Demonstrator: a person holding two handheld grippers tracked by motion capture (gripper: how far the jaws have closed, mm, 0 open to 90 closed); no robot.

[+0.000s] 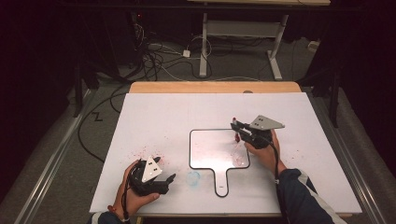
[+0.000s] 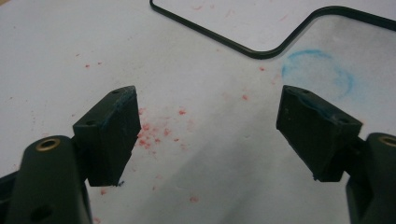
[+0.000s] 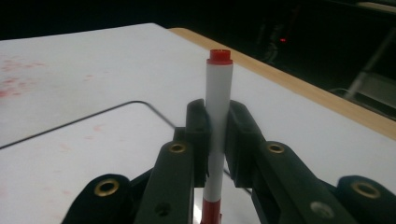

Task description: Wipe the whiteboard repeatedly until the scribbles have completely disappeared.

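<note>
Clamped between my right claw is a white marker with a red end cap, standing upright in the right gripper view, its pale barrel squeezed by both black pads and a red band showing below them. From the high view that same right claw sits over the right edge of the small whiteboard, a black-rimmed board with a handle-like tab pointing toward me, lying flat on the white table. The high view also shows faint red smears on the board near the marker, which the right gripper view only hints at as pale pink marks. My left claw rests near the front left of the table, just left of the board's tab. In the left gripper view my left claw stands wide, nothing between its pads, over bare table speckled with red dots. That view brings out a blue scribbled ring beside the board's rim, which the high view gives only as a faint blue smudge next to the tab. Blue stains show on the left pads. I can read no brand, label or writing on the marker, the board or the claws. Beyond the table's far wooden edge, the high view shows cables on the floor and another table's legs.
</note>
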